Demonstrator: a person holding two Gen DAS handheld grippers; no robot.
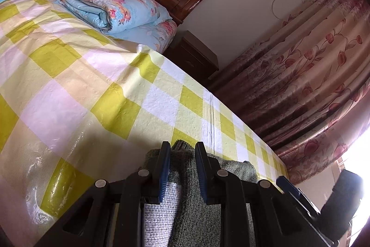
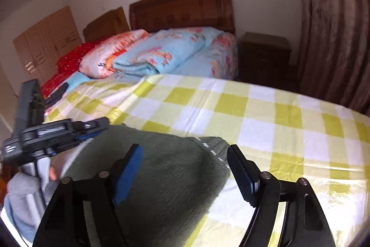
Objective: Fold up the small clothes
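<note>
A grey-green knitted sweater point(image 1: 196, 212) with a pale grey inside lies on the yellow-and-white checked sheet point(image 1: 104, 85) near the bed's front edge. In the left wrist view my left gripper point(image 1: 182, 147) is shut on a bunched fold of it, with the knit squeezed between the blue pads. In the right wrist view the sweater point(image 2: 166, 189) spreads under my right gripper point(image 2: 185, 175), which hangs open above it with nothing between its pads. That view is blurred. My left gripper point(image 2: 94, 129) shows there at the left, at the sweater's edge, held by a hand in a grey sleeve point(image 2: 20, 184).
Folded quilts, one blue floral point(image 2: 166, 50) and one pink-orange point(image 2: 111, 50), are stacked at the wooden headboard point(image 2: 185, 8). A dark nightstand point(image 2: 263, 54) and a floral curtain point(image 2: 333, 27) stand beyond the bed's right edge. A wardrobe point(image 2: 46, 38) is far left.
</note>
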